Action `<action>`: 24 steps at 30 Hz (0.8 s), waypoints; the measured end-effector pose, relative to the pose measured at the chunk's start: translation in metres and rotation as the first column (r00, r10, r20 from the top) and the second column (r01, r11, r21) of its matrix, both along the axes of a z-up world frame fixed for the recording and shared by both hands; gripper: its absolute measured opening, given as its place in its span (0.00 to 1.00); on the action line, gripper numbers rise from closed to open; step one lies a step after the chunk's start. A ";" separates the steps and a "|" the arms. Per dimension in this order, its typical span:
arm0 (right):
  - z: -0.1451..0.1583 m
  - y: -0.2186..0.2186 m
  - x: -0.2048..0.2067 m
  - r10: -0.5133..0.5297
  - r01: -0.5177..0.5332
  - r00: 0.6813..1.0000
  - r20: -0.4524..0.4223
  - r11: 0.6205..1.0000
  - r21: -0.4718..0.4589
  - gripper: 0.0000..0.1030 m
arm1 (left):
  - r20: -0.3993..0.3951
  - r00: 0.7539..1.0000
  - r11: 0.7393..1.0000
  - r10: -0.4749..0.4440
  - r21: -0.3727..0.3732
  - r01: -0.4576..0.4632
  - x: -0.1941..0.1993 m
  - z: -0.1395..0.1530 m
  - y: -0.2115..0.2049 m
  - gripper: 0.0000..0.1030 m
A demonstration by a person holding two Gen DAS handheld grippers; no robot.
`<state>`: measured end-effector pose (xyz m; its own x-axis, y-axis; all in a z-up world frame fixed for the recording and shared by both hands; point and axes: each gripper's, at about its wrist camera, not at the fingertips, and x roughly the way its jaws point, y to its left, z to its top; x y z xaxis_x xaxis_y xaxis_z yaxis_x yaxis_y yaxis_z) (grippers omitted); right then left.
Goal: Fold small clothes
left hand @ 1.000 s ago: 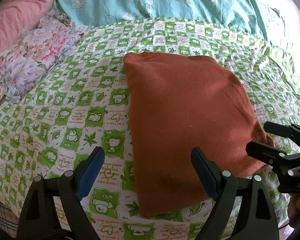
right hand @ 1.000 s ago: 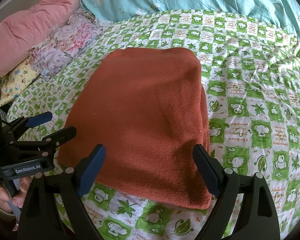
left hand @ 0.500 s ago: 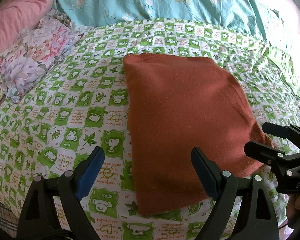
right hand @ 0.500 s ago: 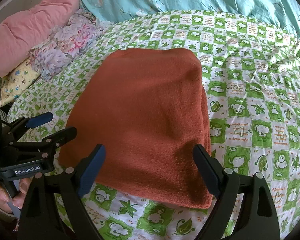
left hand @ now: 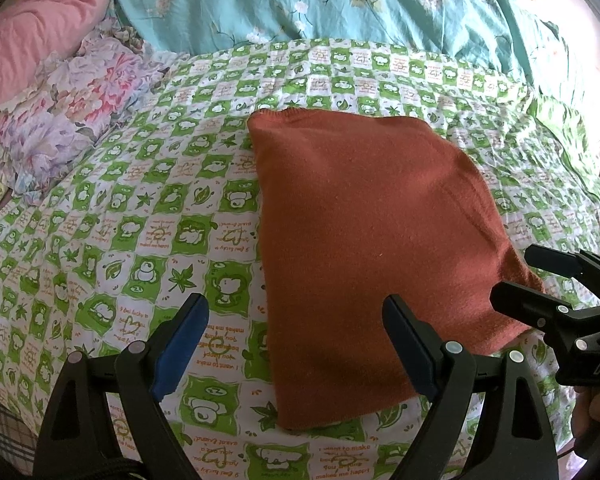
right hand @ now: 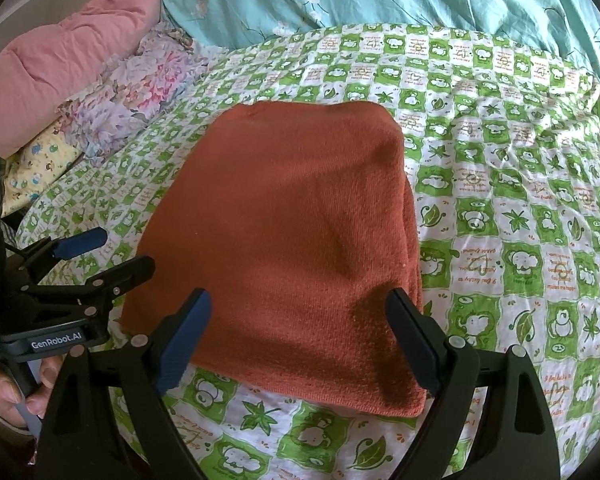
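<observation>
Nothing has moved: folded rust garment (left hand: 364, 248) lies lengthwise away from both grippers, left (left hand: 296, 344) and right (right hand: 298, 334), jaws released.

So the bed's got a green-and-white checkered sheet (left hand: 148, 216) with little cartoon animals and leaves. A folded rust-orange knit garment (left hand: 364, 232) lies flat near the middle. At the far left there's a floral pillow (left hand: 68, 120), a pink one (left hand: 40, 28) behind it, and a teal flowered quilt (left hand: 340, 0) along the far edge.

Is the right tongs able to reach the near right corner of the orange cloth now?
Probably yes: the right tongs are open just above the orange cloth, and nothing lies between them and that corner.
</observation>
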<state>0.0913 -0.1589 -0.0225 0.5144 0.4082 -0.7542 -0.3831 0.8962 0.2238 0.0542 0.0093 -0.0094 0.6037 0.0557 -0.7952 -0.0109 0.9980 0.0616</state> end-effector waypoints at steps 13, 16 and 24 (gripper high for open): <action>0.001 0.000 -0.001 0.000 0.000 1.000 0.000 1.000 0.002 0.86 | 0.002 1.000 1.000 0.001 0.000 -0.001 -0.002 0.002 -0.003 0.87; 0.001 0.000 -0.001 -0.001 0.001 1.000 -0.001 1.000 0.003 0.86 | 0.002 1.000 1.000 0.003 0.000 -0.003 -0.002 0.002 -0.003 0.87; 0.002 0.001 -0.001 0.000 0.000 1.000 0.001 1.000 0.002 0.86 | 0.003 1.000 1.000 0.002 -0.001 -0.002 -0.002 0.002 -0.003 0.87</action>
